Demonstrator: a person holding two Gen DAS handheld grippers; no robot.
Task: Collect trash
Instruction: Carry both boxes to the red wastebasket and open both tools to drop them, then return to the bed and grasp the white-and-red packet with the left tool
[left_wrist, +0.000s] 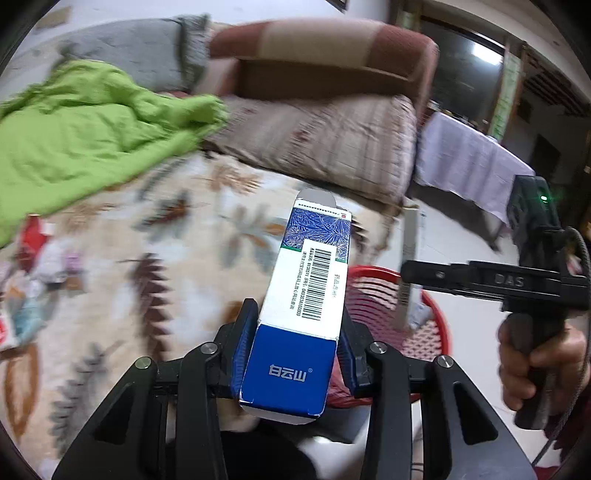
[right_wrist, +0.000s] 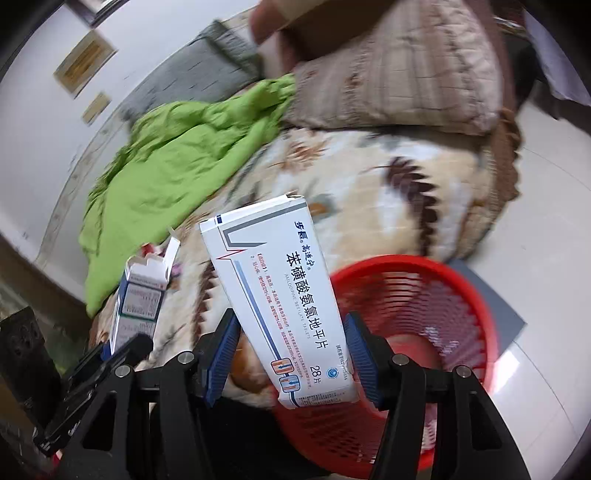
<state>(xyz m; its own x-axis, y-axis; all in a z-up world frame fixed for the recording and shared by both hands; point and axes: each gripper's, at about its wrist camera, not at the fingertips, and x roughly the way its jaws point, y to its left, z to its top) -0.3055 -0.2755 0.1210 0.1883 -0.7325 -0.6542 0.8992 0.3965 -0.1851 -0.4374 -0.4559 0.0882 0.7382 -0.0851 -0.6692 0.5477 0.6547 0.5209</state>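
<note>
**Two medicine boxes above the bed, beside the red basket**

Leaf-patterned bedding (left_wrist: 177, 258) covers the bed, with a green blanket (left_wrist: 74, 140) crumpled on it and a striped pillow (left_wrist: 325, 144) behind. On the floor just beside the bed stands the red mesh basket (right_wrist: 417, 314).

My left gripper (left_wrist: 299, 354) is clenched on a blue and white medicine box (left_wrist: 306, 295) with a barcode; this box is over the bed edge, just left of the basket. My right gripper (right_wrist: 291, 354) has its jaws around a long white tablet box (right_wrist: 284, 295). The right pad presses on it; whether the left pad touches it I cannot tell. The box is tilted, close to the basket rim. More wrappers (left_wrist: 33, 266) lie on the bedding, far from the basket.
</note>
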